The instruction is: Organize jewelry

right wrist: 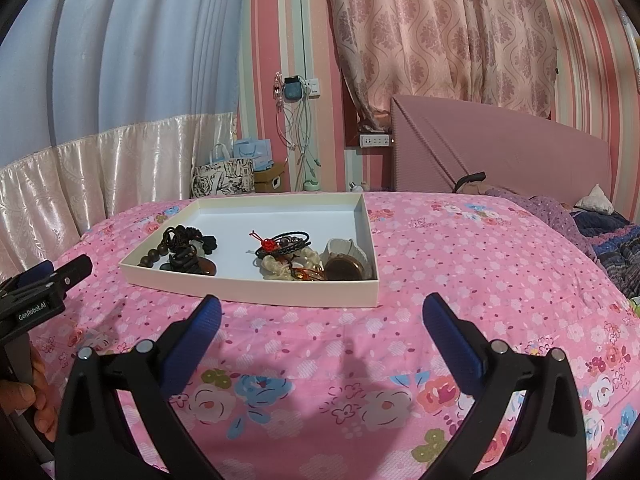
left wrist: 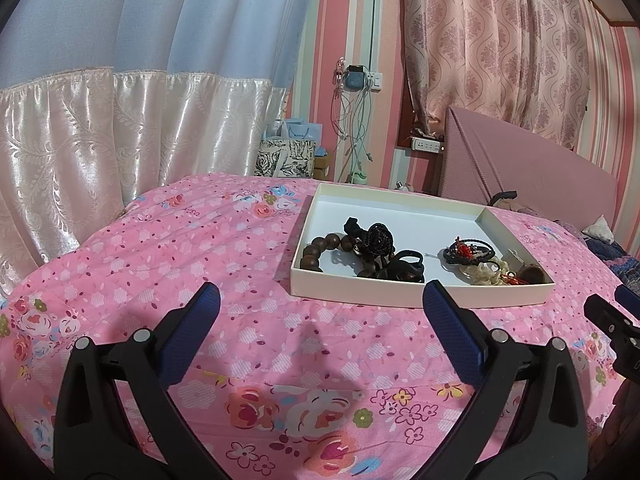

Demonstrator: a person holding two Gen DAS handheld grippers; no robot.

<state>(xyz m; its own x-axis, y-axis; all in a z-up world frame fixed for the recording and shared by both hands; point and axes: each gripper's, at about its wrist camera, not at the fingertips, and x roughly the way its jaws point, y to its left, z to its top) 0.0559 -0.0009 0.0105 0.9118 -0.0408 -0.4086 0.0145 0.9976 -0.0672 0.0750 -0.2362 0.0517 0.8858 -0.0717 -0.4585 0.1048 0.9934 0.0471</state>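
I hold both the left gripper (left wrist: 320, 300) and right gripper (right wrist: 322, 312) spread wide, empty — just short of the white tray's (right wrist: 248, 290) near edge, on open floral bedspread (right wrist: 460, 264).

Black jaws, blue ribbed pads (left wrist: 454, 330)

Pink striped walls (right wrist: 576, 52), blue and pink curtains (right wrist: 432, 32), a padded headboard (right wrist: 500, 148), floral bedspread (right wrist: 480, 264).
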